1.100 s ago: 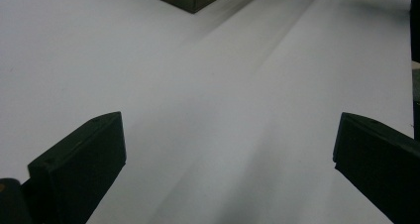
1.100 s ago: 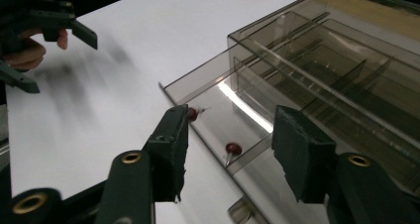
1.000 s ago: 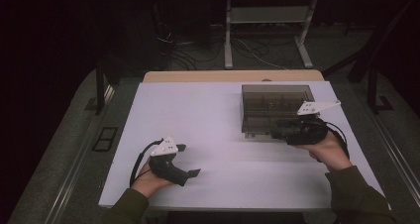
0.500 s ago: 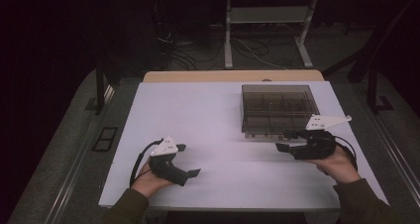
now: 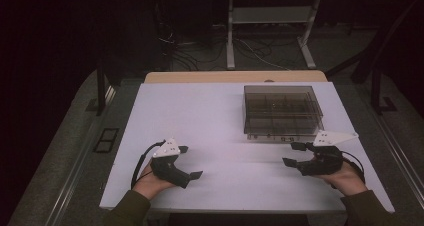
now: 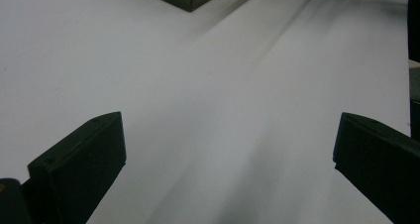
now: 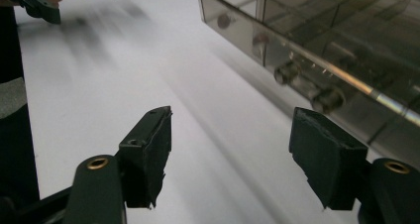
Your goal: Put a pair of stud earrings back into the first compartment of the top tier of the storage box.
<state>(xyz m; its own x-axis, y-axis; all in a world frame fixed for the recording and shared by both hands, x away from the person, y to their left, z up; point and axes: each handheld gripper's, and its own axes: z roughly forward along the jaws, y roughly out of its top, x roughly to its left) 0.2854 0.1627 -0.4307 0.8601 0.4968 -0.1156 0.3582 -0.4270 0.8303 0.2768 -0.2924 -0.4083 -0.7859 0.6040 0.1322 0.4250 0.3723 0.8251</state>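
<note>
Hovering just beside smoky box [image 5: 282, 108], right gripper [image 5: 295, 154] fingers just opening, nothing between. Left gripper [image 5: 190, 162] fingers spread wide over counter [image 5: 210, 116], empty.

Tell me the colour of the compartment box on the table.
Smoky, see-through dark grey-brown box; clearest in the right gripper view.

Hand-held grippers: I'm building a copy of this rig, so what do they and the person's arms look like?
Both the left hand-held gripper and the right hand-held gripper are black with two blocky jaws, a pale three-cornered top plate and a trailing black cable. Sleeves are dark olive.
</note>
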